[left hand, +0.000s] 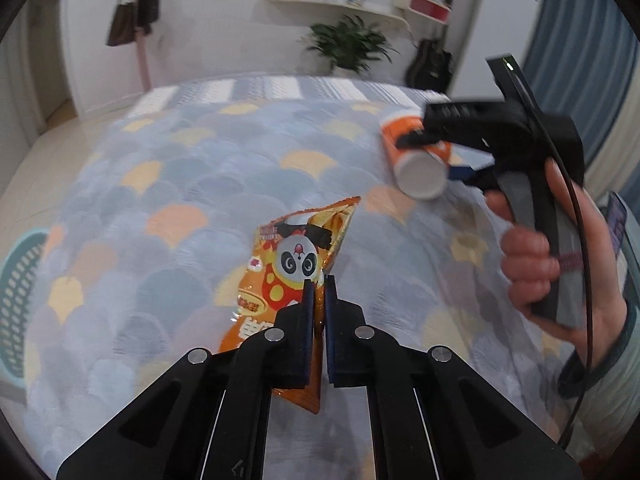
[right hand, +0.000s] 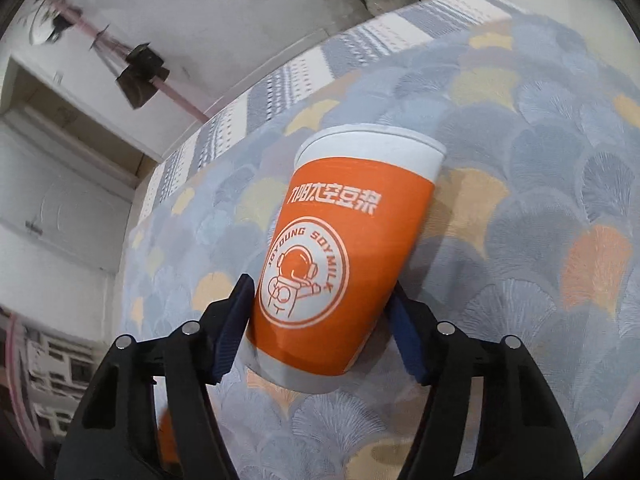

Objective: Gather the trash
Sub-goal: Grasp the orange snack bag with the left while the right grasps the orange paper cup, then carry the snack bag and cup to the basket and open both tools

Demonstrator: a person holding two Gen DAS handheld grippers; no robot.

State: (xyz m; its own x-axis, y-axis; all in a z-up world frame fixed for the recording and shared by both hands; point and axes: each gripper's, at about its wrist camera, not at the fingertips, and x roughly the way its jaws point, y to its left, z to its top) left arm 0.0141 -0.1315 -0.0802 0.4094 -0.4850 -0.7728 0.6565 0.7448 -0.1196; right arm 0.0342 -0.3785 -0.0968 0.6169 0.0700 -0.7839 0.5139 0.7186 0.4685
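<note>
An orange snack bag [left hand: 280, 276] with a panda picture hangs off the patterned bedspread [left hand: 180, 168], pinched at its edge by my left gripper [left hand: 319, 280], which is shut on it. An orange and white paper cup [right hand: 344, 248] lies on its side on the bed. My right gripper [right hand: 319, 288] straddles the cup near its base, with both blue pads against its sides. In the left wrist view the same cup [left hand: 420, 172] shows at the upper right with the right gripper [left hand: 428, 158] on it, held by a person's hand [left hand: 528, 256].
A teal perforated basket [left hand: 20, 300] sits beside the bed at the left edge. Beyond the bed's far end stand a potted plant [left hand: 348, 44] and a dark guitar [left hand: 430, 64] against the wall. A blue curtain [left hand: 580, 60] hangs at the right.
</note>
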